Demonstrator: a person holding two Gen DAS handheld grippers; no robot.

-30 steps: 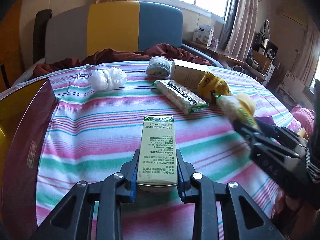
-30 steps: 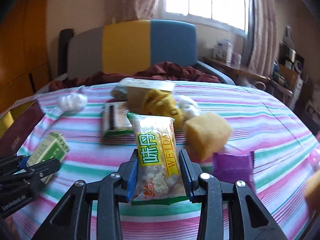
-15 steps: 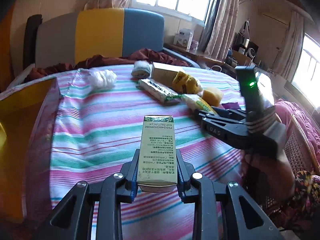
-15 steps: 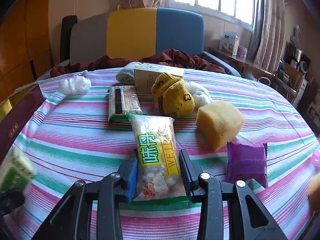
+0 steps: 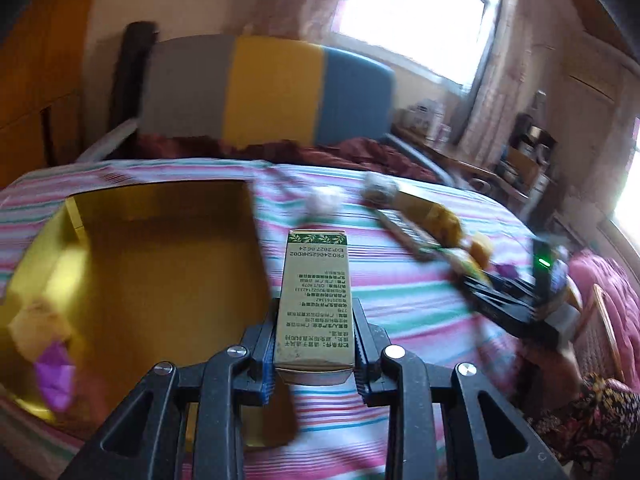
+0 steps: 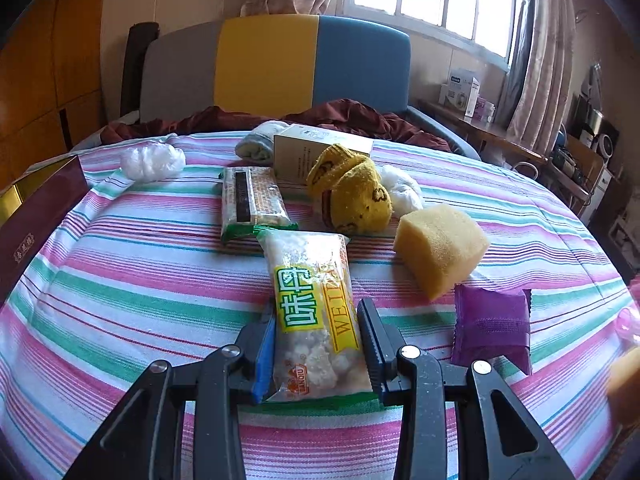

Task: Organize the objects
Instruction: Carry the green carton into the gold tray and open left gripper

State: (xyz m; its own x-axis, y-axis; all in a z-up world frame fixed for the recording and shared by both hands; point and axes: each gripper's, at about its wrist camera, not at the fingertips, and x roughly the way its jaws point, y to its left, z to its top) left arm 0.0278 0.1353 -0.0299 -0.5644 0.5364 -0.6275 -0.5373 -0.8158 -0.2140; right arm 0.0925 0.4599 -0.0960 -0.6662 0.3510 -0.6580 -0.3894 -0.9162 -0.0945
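Only the left wrist view looks into the open gold-lined box at near left on the striped counter; a purple packet and a pale blurred lump lie in its near corner. The left tool is clenched on a stiff green-and-tan carton, printed side up, held just right of the box wall. That view is smeared by motion, and it shows the right tool from the side at far right.

The right wrist view is sharp and shows the box only as a maroon outer wall at far left. There the right tool grips a crinkly clear snack bag of white puffed pieces. Beyond lie a porous yellow sponge, a purple sachet, a knitted yellow sock, a flat cracker pack, a cardboard box and a wad of white plastic.
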